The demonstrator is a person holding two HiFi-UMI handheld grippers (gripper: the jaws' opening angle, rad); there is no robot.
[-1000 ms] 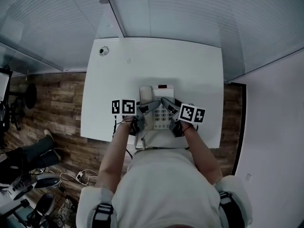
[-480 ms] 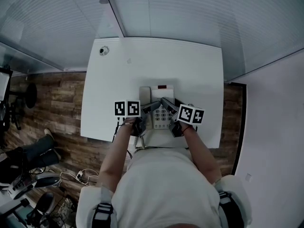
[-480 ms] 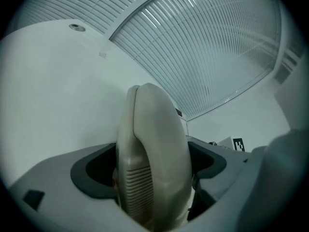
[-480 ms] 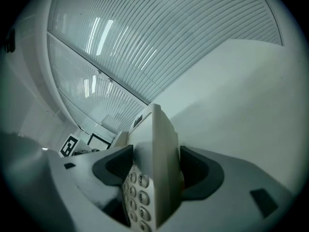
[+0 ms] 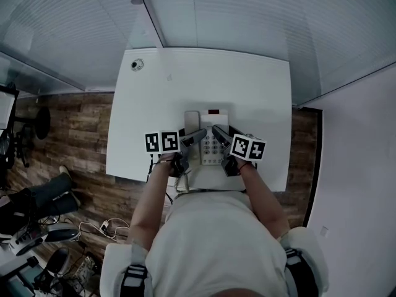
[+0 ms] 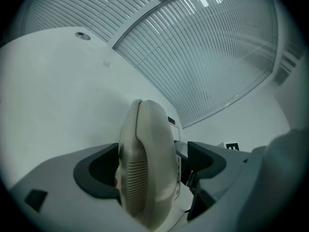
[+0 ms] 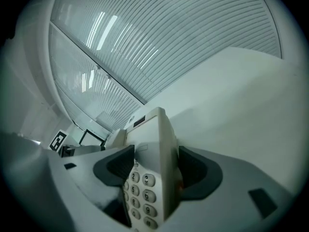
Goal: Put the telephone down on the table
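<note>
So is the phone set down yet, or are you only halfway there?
Done: the telephone is already over the white table. In hand: the left tongs clamp its handset, and the right tongs grip the side by its keypad. Left: lowering it fully, which I cannot confirm, then letting go.

We see a white table [image 5: 185,79] set against slatted glass walls [image 5: 247,17]. Left of the table, wood-plank floor [image 5: 80,135] carries loose cables [image 5: 102,231].
</note>
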